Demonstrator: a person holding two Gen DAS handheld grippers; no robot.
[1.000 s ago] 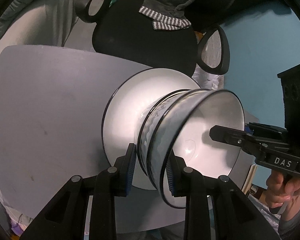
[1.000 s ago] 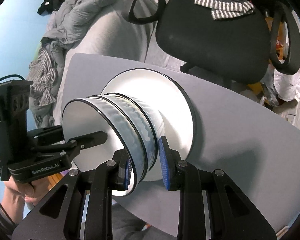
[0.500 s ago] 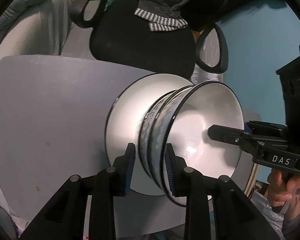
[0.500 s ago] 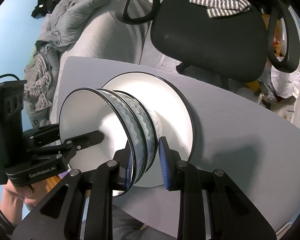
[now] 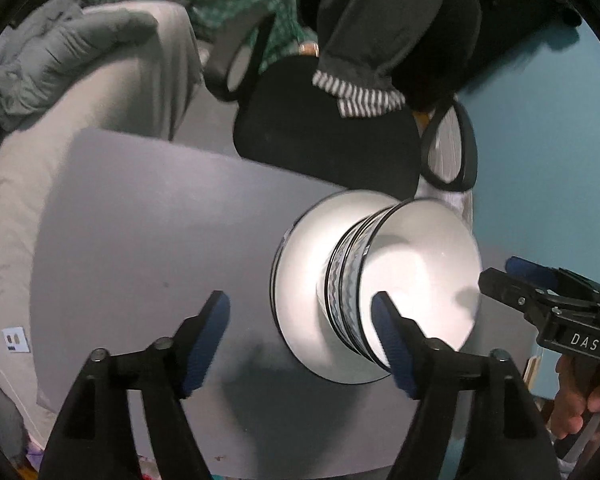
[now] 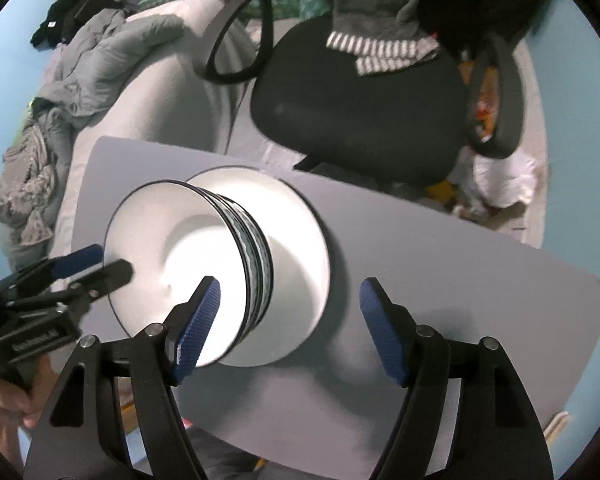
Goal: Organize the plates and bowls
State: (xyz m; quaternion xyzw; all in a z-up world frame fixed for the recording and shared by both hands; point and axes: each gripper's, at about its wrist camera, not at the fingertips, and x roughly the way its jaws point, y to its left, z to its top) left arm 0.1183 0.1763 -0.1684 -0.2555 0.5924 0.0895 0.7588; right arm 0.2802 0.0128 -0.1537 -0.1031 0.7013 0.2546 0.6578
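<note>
surface: grey table (image 5: 148, 216) | on it: white plate (image 5: 304, 264)

- Two nested bowls (image 5: 412, 276) are sitting on a plate (image 5: 304, 264), which is lying on the table (image 5: 148, 240).
- An office chair (image 6: 360, 108) is standing behind the table, with a garment (image 6: 380, 48) lying on it.
- Bedding (image 6: 96, 56) is lying behind-left.

We see nested bowls (image 5: 396, 280) on a plate (image 5: 300, 276); our left gripper (image 5: 300, 320) is opening, pads clear of the bowls.
</note>
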